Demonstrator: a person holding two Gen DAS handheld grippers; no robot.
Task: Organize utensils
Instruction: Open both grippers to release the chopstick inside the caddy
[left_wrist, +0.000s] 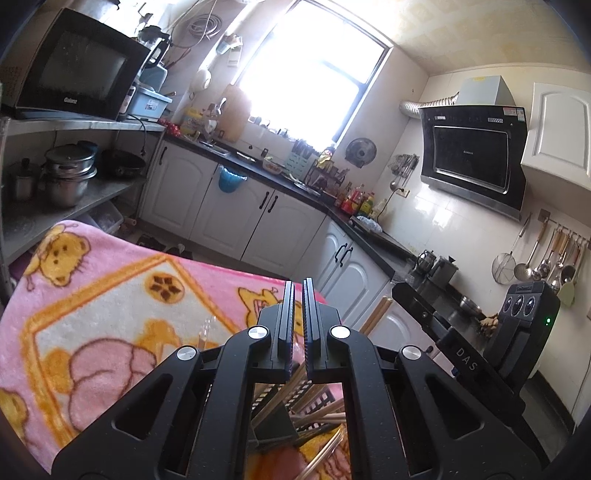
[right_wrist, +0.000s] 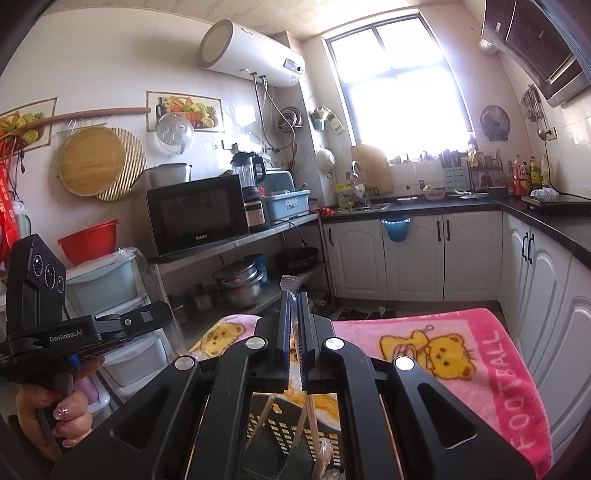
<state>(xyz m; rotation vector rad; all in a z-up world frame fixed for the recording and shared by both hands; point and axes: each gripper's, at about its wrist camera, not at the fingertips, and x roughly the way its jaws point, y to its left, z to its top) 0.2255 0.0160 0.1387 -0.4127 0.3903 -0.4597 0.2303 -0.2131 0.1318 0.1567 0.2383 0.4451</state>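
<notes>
Jaws of the right gripper (right_wrist: 294, 295) clenched a wrapped utensil (right_wrist: 293, 325); left gripper (left_wrist: 298, 284) clenched empty. Thin wrapper risked slipping toward the basket (right_wrist: 291, 428) at 6 o'clock.

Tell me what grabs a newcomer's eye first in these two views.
The pink bear blanket fills the foreground under both claws. The right claw is shut on a clear-wrapped utensil that sticks up past its tips. Behind, the window glares above the sink counter.
</notes>
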